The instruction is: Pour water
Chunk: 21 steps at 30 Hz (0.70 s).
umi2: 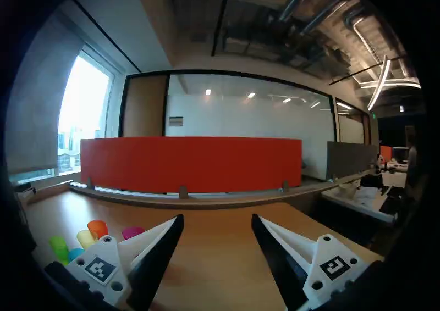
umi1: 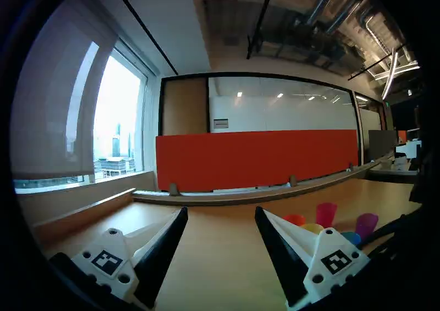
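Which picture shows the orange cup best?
The right gripper view: the orange cup stands mostly clear there, beside the right tool. In the left gripper view, the left tool hides all but its top.

An open-plan office. An orange desk divider (umi1: 256, 158) crosses mid-frame above the wooden table (umi1: 220, 250). Glass-walled meeting room (umi2: 247, 113) behind, exposed ceiling pipes (umi1: 324, 14) upper right.

Both views low over the desk (umi1: 220, 250), facing the same red partition (umi1: 256, 160) (cups (umi1: 325, 212) apparently shared too)
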Each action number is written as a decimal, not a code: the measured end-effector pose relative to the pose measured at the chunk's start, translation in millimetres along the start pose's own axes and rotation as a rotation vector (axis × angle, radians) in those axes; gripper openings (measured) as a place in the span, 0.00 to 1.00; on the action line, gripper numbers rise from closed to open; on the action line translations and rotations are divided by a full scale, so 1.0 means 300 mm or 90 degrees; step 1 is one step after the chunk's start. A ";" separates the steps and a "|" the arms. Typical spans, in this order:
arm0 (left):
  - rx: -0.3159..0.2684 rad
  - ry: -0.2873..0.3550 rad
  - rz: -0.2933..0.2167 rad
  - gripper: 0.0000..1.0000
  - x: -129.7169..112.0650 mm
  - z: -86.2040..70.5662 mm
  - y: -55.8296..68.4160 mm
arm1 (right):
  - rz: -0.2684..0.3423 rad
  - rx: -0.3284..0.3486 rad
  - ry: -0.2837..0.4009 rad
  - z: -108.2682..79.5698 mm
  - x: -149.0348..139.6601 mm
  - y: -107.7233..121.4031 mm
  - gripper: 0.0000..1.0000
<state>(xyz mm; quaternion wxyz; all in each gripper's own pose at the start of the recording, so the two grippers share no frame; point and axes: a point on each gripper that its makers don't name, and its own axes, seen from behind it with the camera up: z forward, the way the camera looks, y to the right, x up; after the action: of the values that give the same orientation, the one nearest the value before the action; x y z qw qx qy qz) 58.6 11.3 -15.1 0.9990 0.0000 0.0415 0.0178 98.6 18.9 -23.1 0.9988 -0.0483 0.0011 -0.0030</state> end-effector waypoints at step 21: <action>0.025 -0.019 -0.003 0.90 -0.148 0.017 -0.038 | 0.001 0.006 -0.005 -0.016 0.002 -0.055 0.95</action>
<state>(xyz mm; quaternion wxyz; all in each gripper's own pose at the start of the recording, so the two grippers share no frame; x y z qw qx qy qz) 15.3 -1.7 -6.4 0.9994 0.0198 0.0265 0.0143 99.0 2.0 -26.3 0.9991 -0.0434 -0.0027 -0.0023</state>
